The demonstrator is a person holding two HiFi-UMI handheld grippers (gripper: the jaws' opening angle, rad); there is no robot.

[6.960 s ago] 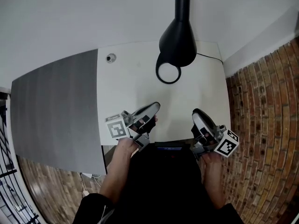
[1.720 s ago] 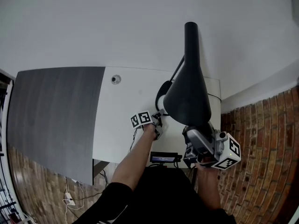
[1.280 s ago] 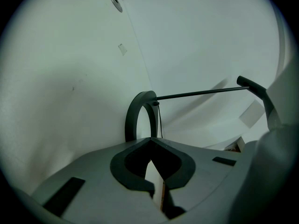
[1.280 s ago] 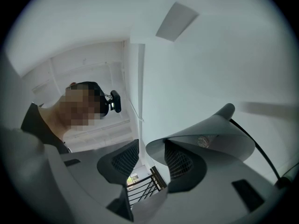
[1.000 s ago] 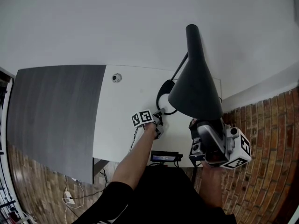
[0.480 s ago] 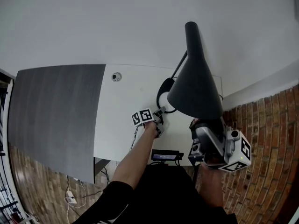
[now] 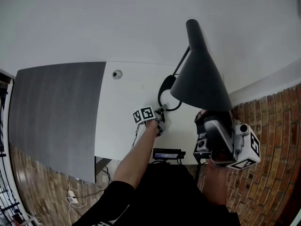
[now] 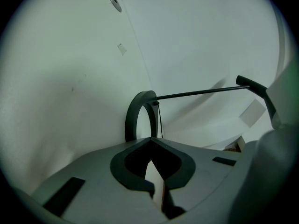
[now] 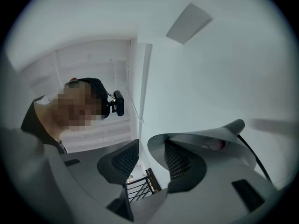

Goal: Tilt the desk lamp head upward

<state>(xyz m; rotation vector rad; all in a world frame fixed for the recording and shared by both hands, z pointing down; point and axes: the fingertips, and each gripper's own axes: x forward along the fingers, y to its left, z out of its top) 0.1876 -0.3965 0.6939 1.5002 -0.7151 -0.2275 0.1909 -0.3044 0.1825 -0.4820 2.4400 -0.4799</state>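
Since a second ago the lamp head [image 7: 200,79] has swung higher. My right gripper [image 9: 149,157] sits under its rim, jaws apart (pushing, not pinching). Left gripper [image 8: 150,141], clenched empty, braces by the base ring [image 8: 133,115]; I'd lift slowly and hold that base down.

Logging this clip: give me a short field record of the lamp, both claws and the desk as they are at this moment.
Lamp head: black cone shade, tilted, wide end just above the right claw
Lamp base: black ring on the white desk
Left claw: shut, nothing between its jaws, tips close to the lamp base; contact unclear
Right claw: open, the lamp head's rim between its jaws, not clamped
Task state: right claw looks placed to lift the lamp head
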